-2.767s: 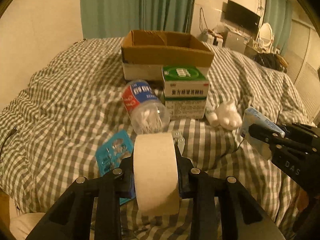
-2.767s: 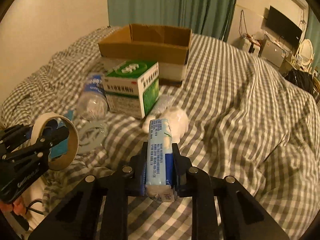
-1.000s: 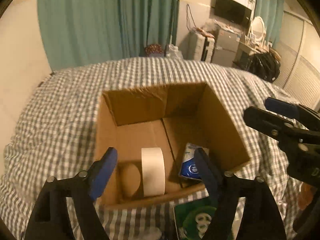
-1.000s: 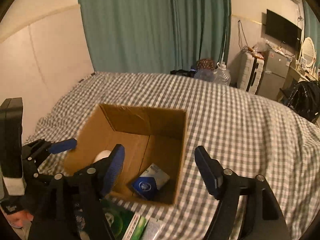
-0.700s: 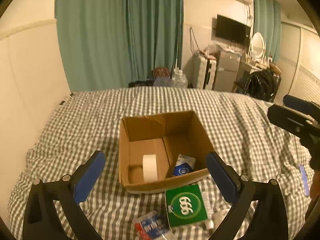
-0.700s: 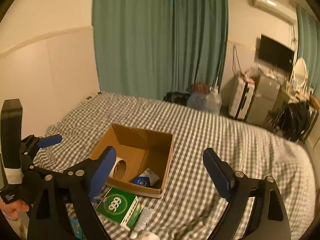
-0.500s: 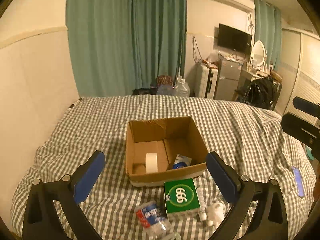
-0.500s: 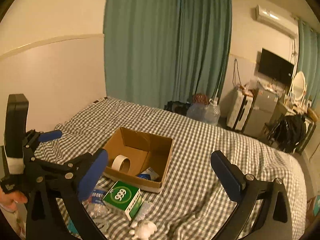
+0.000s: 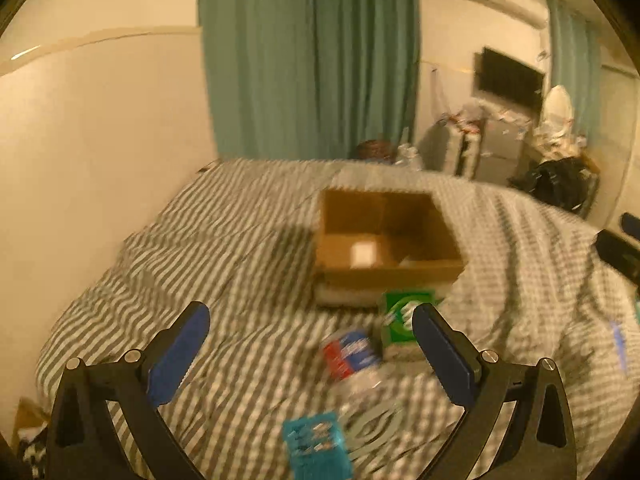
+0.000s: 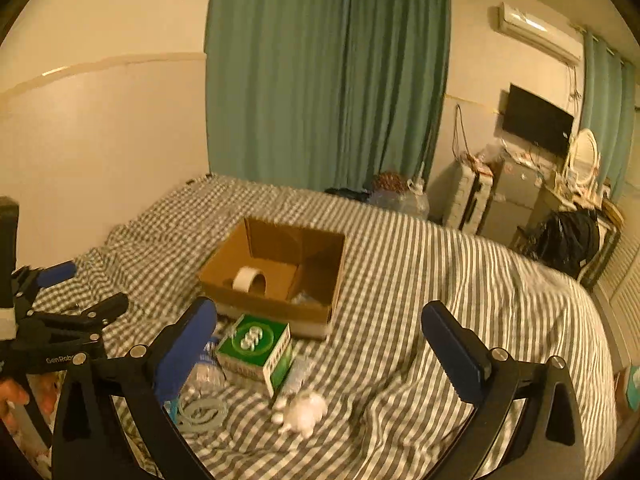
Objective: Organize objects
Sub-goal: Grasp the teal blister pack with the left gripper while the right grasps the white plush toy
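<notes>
We see a bedroom with a bed under a grey checked cover (image 10: 420,280). In the centre, the open brown cardboard box (image 10: 276,268) already holds a white tape roll (image 10: 246,278). Below it, the clear plastic bottle (image 10: 204,376), green carton (image 10: 256,346) and white cotton wad (image 10: 304,410) are left outside. The left gripper (image 9: 310,344) and the right gripper (image 10: 320,340) both hang above the bed, fingers wide apart, empty.

An open cardboard box (image 10: 276,276) sits mid-bed, a white tape roll (image 10: 249,279) on edge inside. At its 6 o'clock lies a green medicine box (image 10: 256,346); a clear bottle (image 9: 352,356) at 7, a white bundle (image 10: 304,410) nearer.
</notes>
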A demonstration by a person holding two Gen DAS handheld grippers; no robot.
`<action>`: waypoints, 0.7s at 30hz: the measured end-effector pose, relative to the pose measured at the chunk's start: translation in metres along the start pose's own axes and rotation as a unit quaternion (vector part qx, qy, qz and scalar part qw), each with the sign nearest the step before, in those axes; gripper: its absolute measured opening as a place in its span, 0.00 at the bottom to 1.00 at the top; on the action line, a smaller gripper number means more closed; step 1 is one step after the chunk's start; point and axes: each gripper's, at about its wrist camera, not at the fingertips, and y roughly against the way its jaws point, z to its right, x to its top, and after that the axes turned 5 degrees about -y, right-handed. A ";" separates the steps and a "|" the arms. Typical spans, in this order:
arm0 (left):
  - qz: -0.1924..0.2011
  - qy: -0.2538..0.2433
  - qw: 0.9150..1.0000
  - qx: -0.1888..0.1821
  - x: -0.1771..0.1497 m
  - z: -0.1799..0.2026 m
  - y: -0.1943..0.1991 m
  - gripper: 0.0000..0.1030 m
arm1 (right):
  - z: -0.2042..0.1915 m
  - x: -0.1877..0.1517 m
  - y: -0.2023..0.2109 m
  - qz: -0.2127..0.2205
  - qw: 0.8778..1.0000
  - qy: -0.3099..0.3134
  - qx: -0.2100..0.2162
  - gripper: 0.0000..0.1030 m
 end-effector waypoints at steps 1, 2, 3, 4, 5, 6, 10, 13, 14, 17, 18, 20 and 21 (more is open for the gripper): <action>-0.008 -0.001 1.000 0.004 -0.012 0.000 -0.004 1.00 | -0.001 -0.009 -0.004 -0.006 1.000 -0.001 -0.001 1.00; -0.017 0.001 1.000 0.008 -0.025 -0.001 -0.010 1.00 | -0.002 -0.018 -0.008 -0.014 1.000 -0.002 -0.004 1.00; -0.024 0.005 1.000 0.016 -0.035 -0.002 -0.015 1.00 | -0.003 -0.029 -0.015 -0.022 1.000 -0.002 -0.007 1.00; -0.033 0.013 0.999 0.026 -0.050 -0.003 -0.023 1.00 | -0.003 -0.036 -0.022 -0.027 1.000 0.000 -0.009 1.00; -0.041 0.017 0.999 0.031 -0.060 -0.004 -0.028 1.00 | -0.003 -0.044 -0.028 -0.032 0.999 0.002 -0.012 1.00; -0.054 0.022 0.998 0.034 -0.071 -0.004 -0.035 1.00 | -0.003 -0.054 -0.038 -0.041 0.999 0.004 -0.015 1.00; -0.080 0.032 0.995 0.046 -0.109 -0.005 -0.054 1.00 | -0.004 -0.081 -0.072 -0.072 0.997 0.005 -0.018 1.00; -0.093 0.035 0.994 0.049 -0.127 -0.001 -0.064 1.00 | -0.003 -0.097 -0.095 -0.091 0.996 0.001 -0.022 1.00; -0.098 0.036 0.993 0.048 -0.129 0.000 -0.067 1.00 | -0.003 -0.101 -0.102 -0.097 0.995 -0.002 -0.022 1.00; -0.109 0.036 0.992 0.043 -0.139 0.003 -0.073 1.00 | -0.002 -0.114 -0.121 -0.120 0.992 -0.016 -0.020 1.00; -0.115 0.037 0.992 0.037 -0.141 0.003 -0.076 1.00 | -0.002 -0.116 -0.126 -0.124 0.992 -0.018 -0.020 1.00; -0.129 0.039 0.991 0.027 -0.149 0.004 -0.081 1.00 | -0.004 -0.123 -0.136 -0.132 0.991 -0.020 -0.024 1.00; -0.134 0.036 0.990 0.026 -0.152 0.005 -0.083 1.00 | -0.005 -0.126 -0.141 -0.134 0.990 -0.021 -0.026 1.00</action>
